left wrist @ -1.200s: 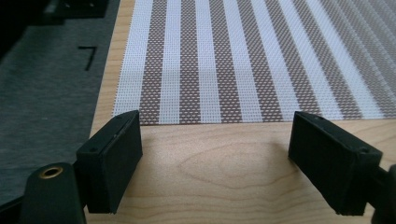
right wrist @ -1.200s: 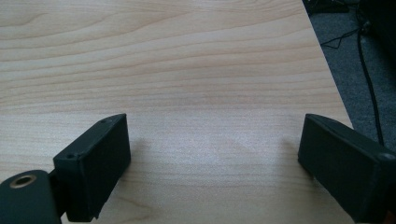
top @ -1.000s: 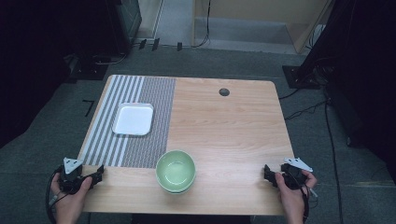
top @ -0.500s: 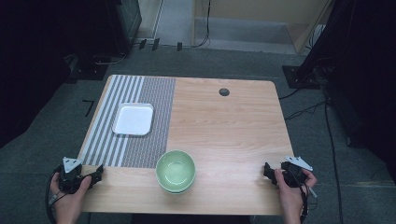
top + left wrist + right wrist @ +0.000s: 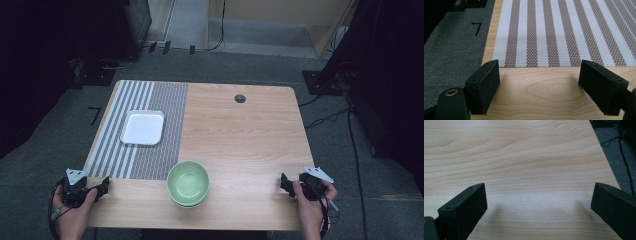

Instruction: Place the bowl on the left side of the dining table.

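**Resting both grippers at the near corners of the desk**

Looking down from the high view, we see a light wooden desk (image 5: 250, 145) with a striped placemat (image 5: 150, 127) laid over its left part. The mat's left half carries broad pale and brown stripes, and its right half is a finer, darker weave. A white rectangular tray (image 5: 143, 127) lies flat on the mat, well inside its edges. A green bowl (image 5: 188, 183) stands upright near the desk's front edge, just beside the mat's near right corner; whether its rim overlaps the mat we cannot tell. A small dark round spot (image 5: 240, 98) sits in the wood toward the far right.

We see the left gripper (image 5: 102, 186) at the near left corner, held in the person's left hand (image 5: 72, 210), with its grey three-cornered plate on top. In the left gripper view its jaws stand wide apart with nothing between them, over bare wood just short of the mat's near edge. Grey floor (image 5: 451, 45) with a black corner mark (image 5: 476, 28) shows to the left of the desk there.

The right gripper (image 5: 284, 184) lies at the near right corner, held in the right hand (image 5: 309, 210). In the right gripper view its jaws also stand wide and empty over plain wood, with the desk's right edge and a dark cable (image 5: 625, 162) on the floor beyond it.

Both grippers are well apart from the bowl, which stands between them.
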